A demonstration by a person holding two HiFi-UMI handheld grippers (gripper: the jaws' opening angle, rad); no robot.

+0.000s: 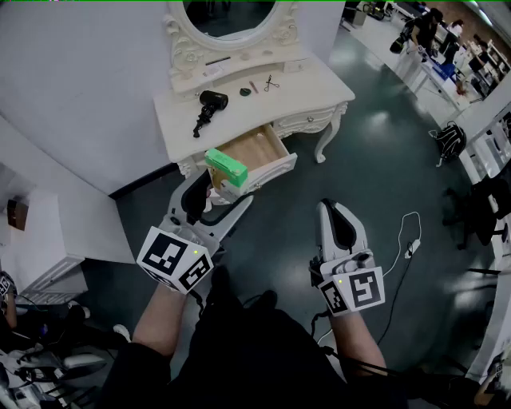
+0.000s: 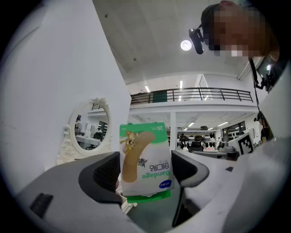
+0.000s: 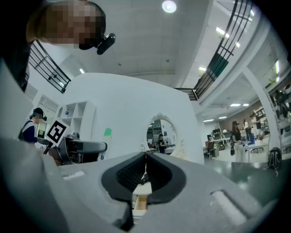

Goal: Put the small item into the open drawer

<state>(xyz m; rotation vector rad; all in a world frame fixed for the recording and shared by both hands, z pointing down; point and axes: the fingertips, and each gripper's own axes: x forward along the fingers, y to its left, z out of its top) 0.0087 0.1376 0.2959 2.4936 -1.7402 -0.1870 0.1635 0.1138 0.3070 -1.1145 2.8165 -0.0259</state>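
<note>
The small item is a green and white bandage box [image 1: 226, 168]. My left gripper [image 1: 214, 177] is shut on it and holds it in the air over the front edge of the open wooden drawer [image 1: 257, 148]. In the left gripper view the box [image 2: 145, 159] stands upright between the two pads, upside down to the camera. My right gripper [image 1: 330, 208] hangs over the floor to the right of the drawer, shut and empty. Its jaws [image 3: 145, 170] meet with nothing between them.
The drawer belongs to a white dressing table [image 1: 307, 97] with an oval mirror [image 1: 231, 17]. On its top lie a black hair dryer [image 1: 207, 108] and small scissors [image 1: 271, 82]. A white cable [image 1: 403, 240] trails on the dark floor at the right. White shelving [image 1: 40, 240] stands at the left.
</note>
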